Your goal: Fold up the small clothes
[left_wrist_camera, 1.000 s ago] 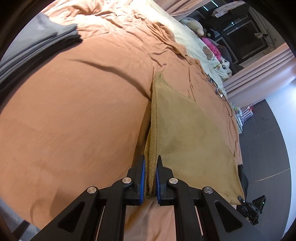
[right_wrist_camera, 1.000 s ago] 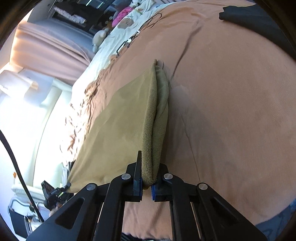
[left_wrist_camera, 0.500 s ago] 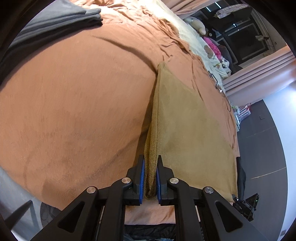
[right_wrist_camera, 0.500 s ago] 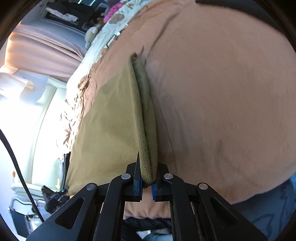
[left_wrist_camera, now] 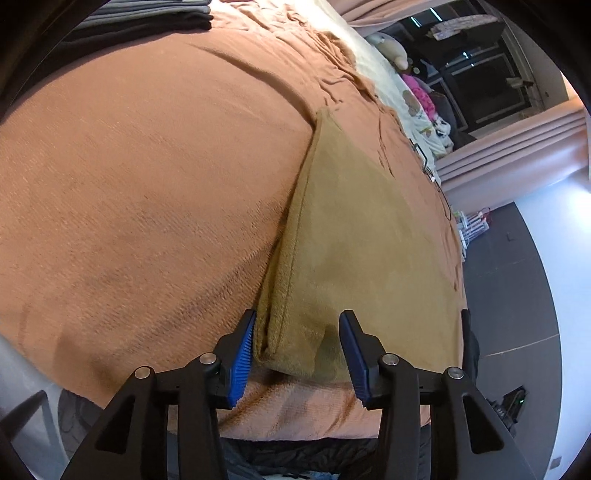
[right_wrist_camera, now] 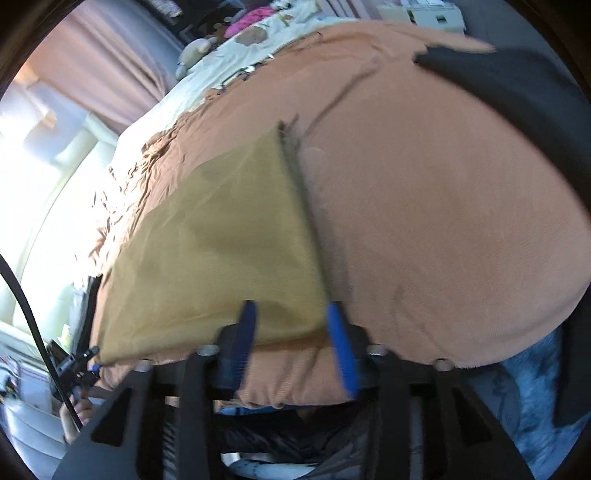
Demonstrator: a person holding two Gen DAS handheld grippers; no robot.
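An olive-tan folded cloth (left_wrist_camera: 362, 236) lies flat on the orange bedspread (left_wrist_camera: 140, 184), its near edge close to the bed's front edge. My left gripper (left_wrist_camera: 297, 339) stands open, its blue pads either side of the cloth's near left corner, gripping nothing. In the right wrist view the same cloth (right_wrist_camera: 221, 251) lies flat, and my right gripper (right_wrist_camera: 291, 332) is open around its near right corner; this view is motion-blurred. The cloth's folded layers show along the left edge (left_wrist_camera: 280, 280).
A stack of grey and dark folded clothes (left_wrist_camera: 147, 14) sits far left on the bed, and a dark garment (right_wrist_camera: 517, 92) lies at the far right. Pillows and plush toys (left_wrist_camera: 417, 96) are at the headboard end. The floor (left_wrist_camera: 517, 295) drops away beyond the bed edge.
Both grippers were shut on the cloth's doubled edge, holding it up. Now both have opened, and the cloth has dropped flat onto the bedspread nearer the front edge.
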